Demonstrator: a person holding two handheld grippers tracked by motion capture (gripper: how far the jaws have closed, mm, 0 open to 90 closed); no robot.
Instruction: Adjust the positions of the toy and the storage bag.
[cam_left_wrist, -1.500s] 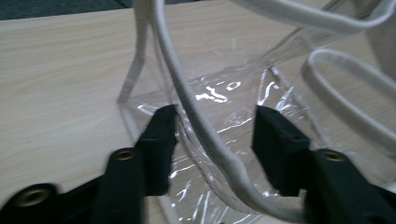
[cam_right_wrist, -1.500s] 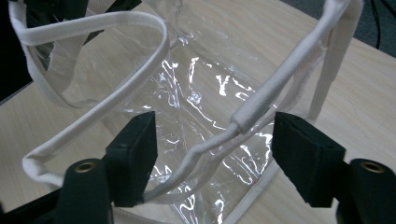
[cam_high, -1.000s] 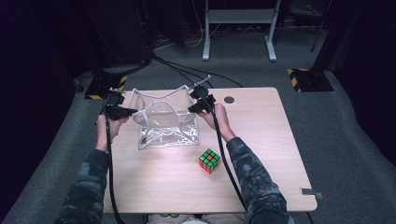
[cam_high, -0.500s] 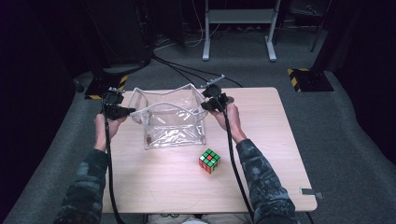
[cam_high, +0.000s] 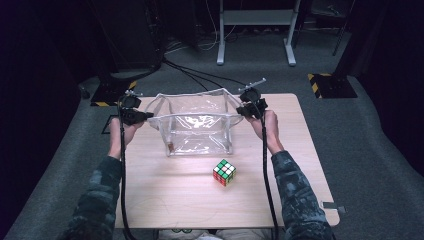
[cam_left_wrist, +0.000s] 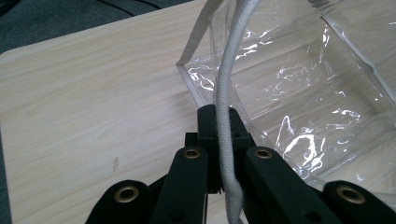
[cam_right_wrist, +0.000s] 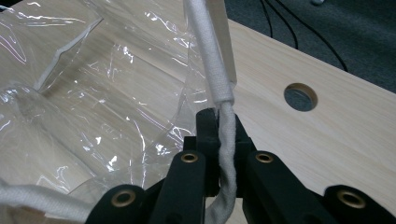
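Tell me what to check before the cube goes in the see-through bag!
1. Left gripper shut on the white cord handle: ok.
2. Right gripper shut on its white cord handle: ok.
3. Clear plastic bag held with its mouth open between both grippers: ok.
4. Bag free of other things: cannot tell; a small dark spot shows near its lower left corner.
5. Colourful puzzle cube within reach on the light wooden table, apart from the bag: ok.
6. A free gripper to lift the cube: not ok; both hold handles.

Camouflage sleeves (cam_high: 299, 192); black hand-held gripper (cam_high: 134, 116) each hand, brass-coloured pivot screws (cam_left_wrist: 192, 153), black trailing cables (cam_high: 265, 170)
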